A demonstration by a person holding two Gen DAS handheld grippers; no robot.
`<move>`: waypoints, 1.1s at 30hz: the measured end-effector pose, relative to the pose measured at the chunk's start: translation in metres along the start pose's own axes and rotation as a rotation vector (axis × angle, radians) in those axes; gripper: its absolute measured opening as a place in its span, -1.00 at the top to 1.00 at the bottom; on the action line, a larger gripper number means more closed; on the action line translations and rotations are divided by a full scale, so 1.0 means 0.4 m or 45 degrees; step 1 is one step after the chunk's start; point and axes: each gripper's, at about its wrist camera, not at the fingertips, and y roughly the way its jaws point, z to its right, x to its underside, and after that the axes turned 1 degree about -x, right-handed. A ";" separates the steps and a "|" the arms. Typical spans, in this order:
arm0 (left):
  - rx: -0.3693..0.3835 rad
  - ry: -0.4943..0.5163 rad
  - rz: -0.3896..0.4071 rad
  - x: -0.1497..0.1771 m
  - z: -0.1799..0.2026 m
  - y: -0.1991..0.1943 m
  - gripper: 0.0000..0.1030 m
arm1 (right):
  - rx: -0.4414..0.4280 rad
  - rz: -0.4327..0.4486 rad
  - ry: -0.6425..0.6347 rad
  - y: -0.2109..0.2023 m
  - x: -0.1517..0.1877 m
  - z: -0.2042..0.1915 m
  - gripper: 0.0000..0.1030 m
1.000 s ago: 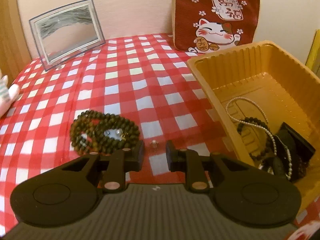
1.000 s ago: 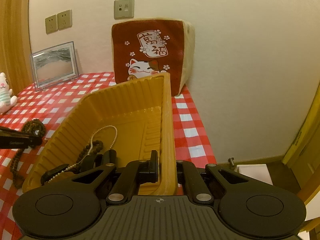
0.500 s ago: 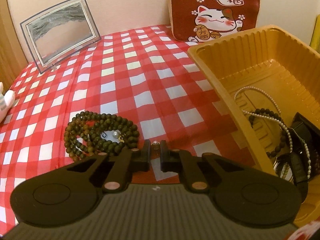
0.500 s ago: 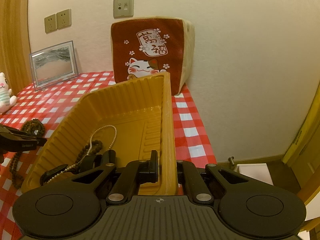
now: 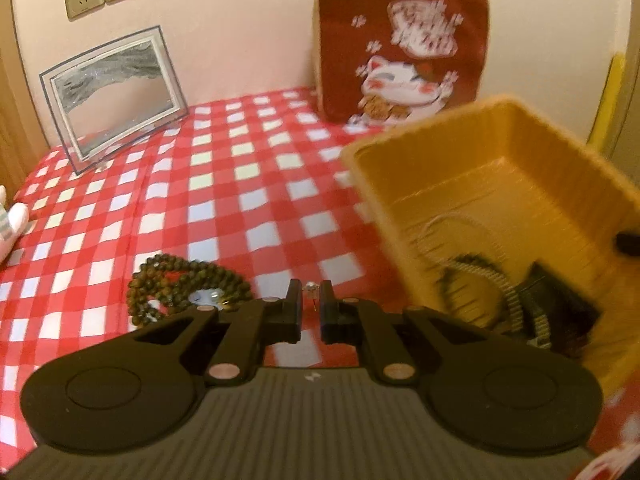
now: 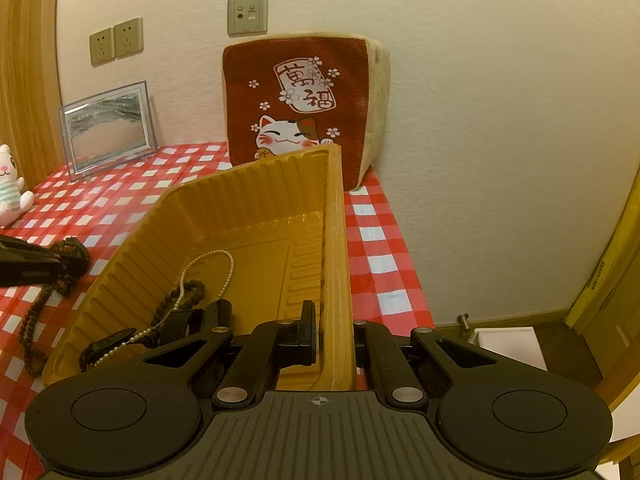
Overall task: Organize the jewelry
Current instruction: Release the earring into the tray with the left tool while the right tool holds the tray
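My left gripper [image 5: 311, 300] is shut on a small silver earring [image 5: 311, 289] and holds it above the red checked cloth. A dark green bead necklace [image 5: 180, 280] lies coiled on the cloth just left of it. The yellow tray [image 5: 500, 184] stands to the right, holding a pearl necklace [image 6: 208, 276], a dark bead bracelet [image 6: 180, 296] and a black item [image 5: 560, 312]. My right gripper [image 6: 334, 328] is shut on the yellow tray's right wall [image 6: 334, 264]. My left gripper also shows at the left edge of the right wrist view [image 6: 36, 264].
A sand-art picture frame [image 5: 116, 96] leans on the back wall at left. A red lucky-cat cushion [image 5: 404, 56] stands behind the tray. A white plush toy [image 6: 12, 188] sits at the far left. The table edge drops off right of the tray.
My left gripper closed on the small earring and lifted it off the cloth, tilting up. The right gripper and the tray have not moved.
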 end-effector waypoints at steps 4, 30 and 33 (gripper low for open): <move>0.084 -0.022 0.026 -0.016 0.036 -0.041 0.86 | -0.001 0.004 0.000 0.000 0.000 -0.001 0.90; 0.220 -0.102 0.030 -0.041 0.103 -0.068 0.73 | -0.001 0.006 0.000 -0.004 -0.003 -0.002 0.90; 0.159 -0.141 0.038 -0.034 0.060 -0.095 0.70 | -0.002 0.005 0.002 -0.004 -0.005 -0.003 0.90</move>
